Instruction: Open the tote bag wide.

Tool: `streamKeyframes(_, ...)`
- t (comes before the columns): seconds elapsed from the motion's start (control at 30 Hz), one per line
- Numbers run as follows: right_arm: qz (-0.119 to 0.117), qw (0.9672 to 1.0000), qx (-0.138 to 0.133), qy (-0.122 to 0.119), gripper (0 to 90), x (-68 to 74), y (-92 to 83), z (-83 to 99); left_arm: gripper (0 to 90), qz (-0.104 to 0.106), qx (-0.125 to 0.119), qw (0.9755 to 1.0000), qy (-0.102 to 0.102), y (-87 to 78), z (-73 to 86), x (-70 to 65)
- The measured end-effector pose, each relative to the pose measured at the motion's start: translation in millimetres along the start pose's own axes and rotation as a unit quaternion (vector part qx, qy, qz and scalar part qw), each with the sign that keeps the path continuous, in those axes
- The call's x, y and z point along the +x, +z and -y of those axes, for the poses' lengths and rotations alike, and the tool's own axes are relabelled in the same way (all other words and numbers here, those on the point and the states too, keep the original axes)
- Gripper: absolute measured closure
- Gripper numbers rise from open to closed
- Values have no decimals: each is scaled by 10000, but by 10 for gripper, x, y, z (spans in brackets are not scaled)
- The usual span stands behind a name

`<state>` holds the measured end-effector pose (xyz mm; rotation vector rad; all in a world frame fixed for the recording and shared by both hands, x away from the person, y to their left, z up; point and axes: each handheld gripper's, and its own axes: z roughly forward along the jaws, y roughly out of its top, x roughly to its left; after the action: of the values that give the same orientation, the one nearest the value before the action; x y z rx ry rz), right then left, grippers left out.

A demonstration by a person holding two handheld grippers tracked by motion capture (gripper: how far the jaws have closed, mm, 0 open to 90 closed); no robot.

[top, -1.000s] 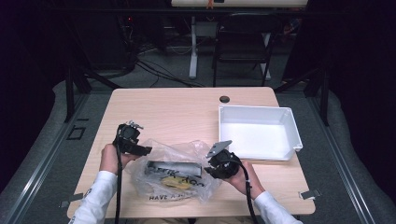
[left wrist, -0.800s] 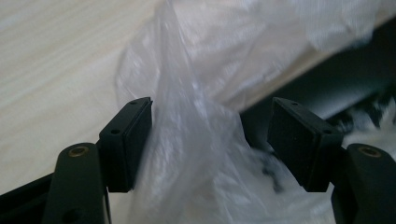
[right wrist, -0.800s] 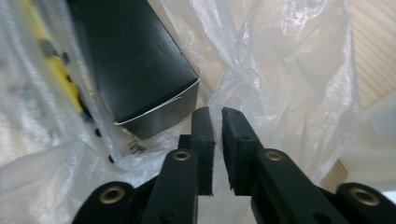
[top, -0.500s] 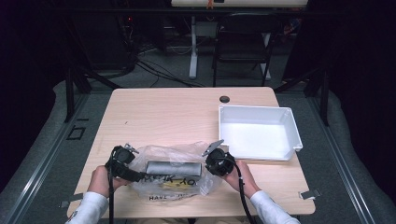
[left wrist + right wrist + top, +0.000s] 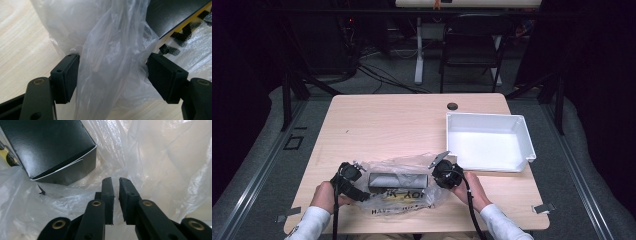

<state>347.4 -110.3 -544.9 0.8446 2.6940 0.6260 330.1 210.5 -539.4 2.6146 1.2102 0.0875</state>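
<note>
Plastic bag (image 5: 404, 187) with black box (image 5: 398, 179) inside lies near table (image 5: 402, 125) edge; left gripper (image 5: 112, 75) jaws gape around a fold, right gripper (image 5: 115, 183) pinches film thinly, so film may slip or tear.

- The table (image 5: 402, 125) was evenly lit from above; the room behind was dark.
- The tray (image 5: 487, 142) shone bright white.
- Close up, the bag (image 5: 112, 50) showed soft glare, and the near jaws were slightly blurred.
</note>
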Motion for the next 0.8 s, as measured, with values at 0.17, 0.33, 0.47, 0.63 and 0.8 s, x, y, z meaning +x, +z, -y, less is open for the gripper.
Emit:
streamKeyframes(0.17,-87,9998,-179,-61,678,-14,-100,-8,272,46,-181,9998,6,-71,8,-1)
streamKeyframes(0.33,-259,9988,-394,-129,590,-28,-239,-14,217,119,-465,9988,14,-206,14,-4)
streamKeyframes(0.47,-338,9978,-520,-254,543,-45,-331,-17,176,110,-667,9977,32,-304,7,-40)
streamKeyframes(0.63,-419,9960,-681,-390,491,-56,-425,-35,155,93,-978,9952,29,-415,-2,-66)
streamKeyframes(0.8,-524,9941,-774,-543,460,-29,-485,-78,144,106,-1194,9928,7,-474,-18,-78)
